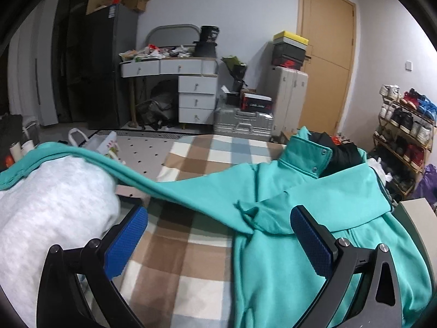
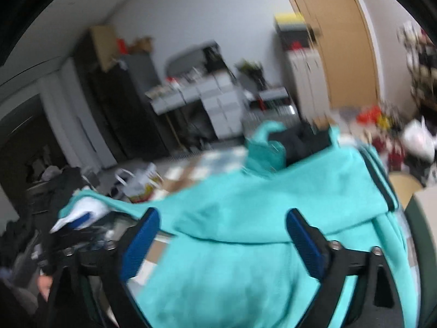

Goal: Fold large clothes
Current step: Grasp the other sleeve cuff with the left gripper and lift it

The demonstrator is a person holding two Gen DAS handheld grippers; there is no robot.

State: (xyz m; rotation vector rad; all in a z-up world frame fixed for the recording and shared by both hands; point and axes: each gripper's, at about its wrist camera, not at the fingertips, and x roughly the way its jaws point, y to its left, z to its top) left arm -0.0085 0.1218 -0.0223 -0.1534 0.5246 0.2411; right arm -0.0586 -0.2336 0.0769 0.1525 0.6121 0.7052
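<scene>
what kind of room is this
Most likely a lived-in bedroom at home: a checked blanket with a teal jacket spread on it, a cluttered dressing table with drawers, and a shoe rack near the door.

The left gripper [image 1: 218,235] hangs over the bed with its blue pads [image 1: 314,242] spread wide and nothing between them. Below it lies a checked blanket [image 1: 188,248] in brown, cream and pale blue. A teal hooded jacket [image 1: 286,246] is spread on the right half, its collar [image 1: 306,153] standing up with two snaps showing. One teal sleeve [image 1: 153,175] stretches left across the blanket and drapes over a light grey garment [image 1: 49,207]. Beyond the bed stand a cluttered white desk [image 1: 174,68], silver suitcases [image 1: 243,123] and a wooden door [image 1: 327,54].
</scene>
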